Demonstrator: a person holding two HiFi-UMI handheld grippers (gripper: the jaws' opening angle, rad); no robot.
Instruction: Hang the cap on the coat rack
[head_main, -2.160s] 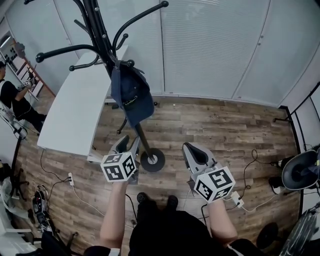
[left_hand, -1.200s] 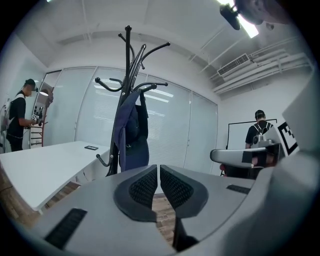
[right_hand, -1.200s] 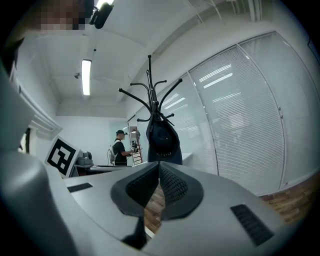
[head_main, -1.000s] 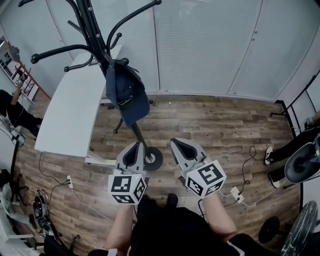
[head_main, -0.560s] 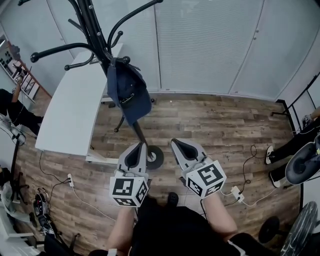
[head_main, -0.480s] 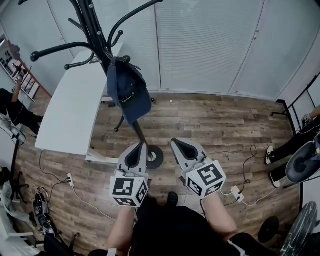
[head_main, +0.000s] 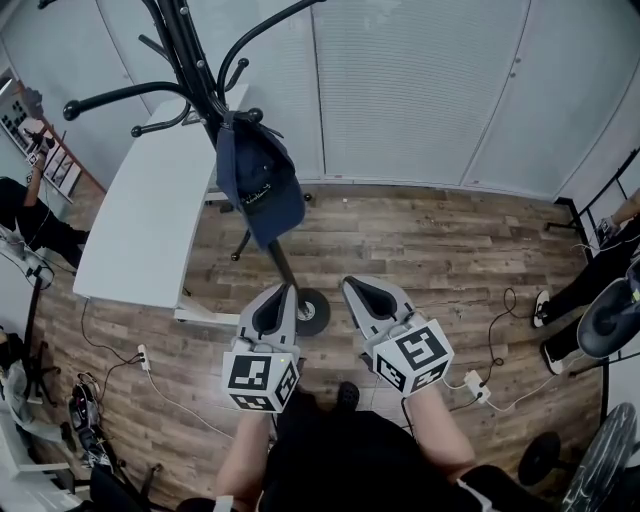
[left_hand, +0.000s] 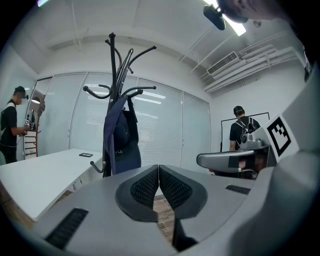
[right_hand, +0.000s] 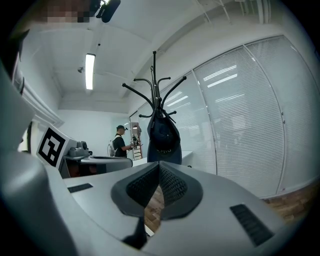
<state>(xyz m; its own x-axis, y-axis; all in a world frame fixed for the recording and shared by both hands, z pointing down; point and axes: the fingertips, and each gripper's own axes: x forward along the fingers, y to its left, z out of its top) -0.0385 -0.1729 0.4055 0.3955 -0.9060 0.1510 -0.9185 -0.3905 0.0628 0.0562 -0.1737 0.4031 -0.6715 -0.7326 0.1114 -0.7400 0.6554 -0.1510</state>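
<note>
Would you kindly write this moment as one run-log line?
cap: hanging on rack | left gripper: shut, empty | right gripper: shut, empty

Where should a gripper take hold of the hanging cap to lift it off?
Probably the lower edge of the cap, approached from below and in front. Its top is hooked on the coat rack, while the bottom hangs free and looks thin enough to pinch.

This is an office: partition walls with blinds (head_main: 420, 90) stand ahead of the left gripper (head_main: 281, 292), a long white desk (head_main: 150, 220) and a power strip (head_main: 143, 358) on the wood-plank floor (head_main: 420, 250) lie to its left.
</note>
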